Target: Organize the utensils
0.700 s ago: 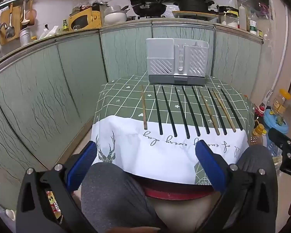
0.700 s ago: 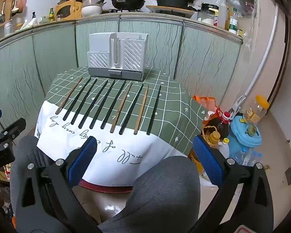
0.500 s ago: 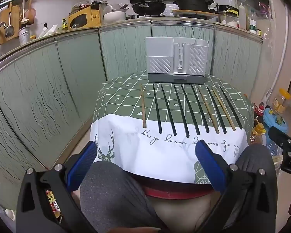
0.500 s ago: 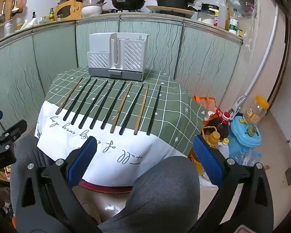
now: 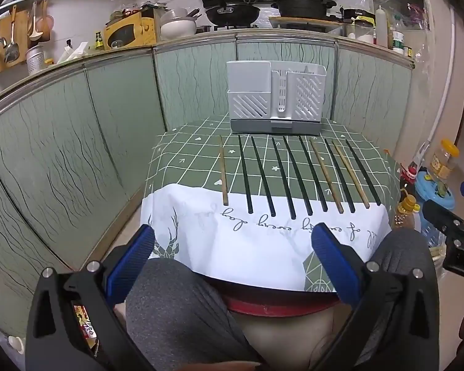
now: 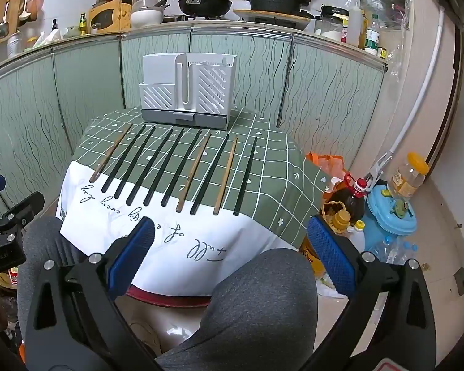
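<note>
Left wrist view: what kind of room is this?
Most likely a home kitchen: a wok sits on a stove behind the green-panelled counter, ladles hang on the wall, and a white utensil holder stands behind chopsticks on a small table.

Ten chopsticks point(image 5: 297, 174) lie flat in a single row on the green checked part of the worktop point(image 5: 185, 160), roughly parallel and apart from one another, thin tips toward the far side and thick ends at the border of the white cloth edge. Seven are black point(image 6: 157, 164); three are light wood point(image 6: 109, 157), one at the row's left end and two among the black ones toward the right. Just beyond their tips stands a white slotted utensil holder point(image 5: 275, 95) on a grey base, upright, with several open-topped compartments.
</note>
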Motion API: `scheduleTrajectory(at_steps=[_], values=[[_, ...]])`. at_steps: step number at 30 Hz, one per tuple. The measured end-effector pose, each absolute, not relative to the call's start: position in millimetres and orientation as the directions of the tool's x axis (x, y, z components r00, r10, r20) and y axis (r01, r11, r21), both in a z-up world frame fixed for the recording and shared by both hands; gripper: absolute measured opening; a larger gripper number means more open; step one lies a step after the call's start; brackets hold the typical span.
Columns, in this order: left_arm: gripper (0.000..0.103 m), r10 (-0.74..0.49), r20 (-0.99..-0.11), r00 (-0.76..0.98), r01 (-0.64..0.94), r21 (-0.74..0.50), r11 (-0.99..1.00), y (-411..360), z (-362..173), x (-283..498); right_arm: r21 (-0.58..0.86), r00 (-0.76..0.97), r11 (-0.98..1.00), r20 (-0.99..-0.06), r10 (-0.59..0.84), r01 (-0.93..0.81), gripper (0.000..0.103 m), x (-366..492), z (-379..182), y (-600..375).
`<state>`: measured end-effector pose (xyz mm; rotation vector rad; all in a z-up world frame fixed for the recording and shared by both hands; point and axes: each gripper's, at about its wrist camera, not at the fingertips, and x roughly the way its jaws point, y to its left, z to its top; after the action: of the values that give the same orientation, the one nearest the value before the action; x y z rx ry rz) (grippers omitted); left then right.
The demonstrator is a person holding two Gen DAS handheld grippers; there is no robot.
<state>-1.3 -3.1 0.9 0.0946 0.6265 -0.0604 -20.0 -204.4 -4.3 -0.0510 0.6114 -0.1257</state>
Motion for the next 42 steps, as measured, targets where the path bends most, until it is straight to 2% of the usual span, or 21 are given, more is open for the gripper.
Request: scheduleTrajectory(at_steps=[18, 32, 42], values=[[0.099, -0.003, -0.626, 0.78, 0.055, 0.063, 0.997, 3.9, -5.1, 4.3, -0.086, 0.808, 0.992, -0.575, -0.128, 0.096, 0.095, -20.3, -5.2, -202.9], [0.099, -0.072, -0.6, 0.796, 0.118, 0.036, 0.992, 3.7, -3.1, 2.3, -0.097, 0.804, 0.991, -0.58, -0.129, 0.089, 0.095, -21.4, -6.2, -200.1], [0.099, -0.046, -0.605, 0.795, 0.103, 0.061, 0.993, 4.9, -2.8, 3.5, -0.093, 0.803, 0.992, -0.582, -0.126, 0.088, 0.095, -20.6, -5.8, -200.4]])
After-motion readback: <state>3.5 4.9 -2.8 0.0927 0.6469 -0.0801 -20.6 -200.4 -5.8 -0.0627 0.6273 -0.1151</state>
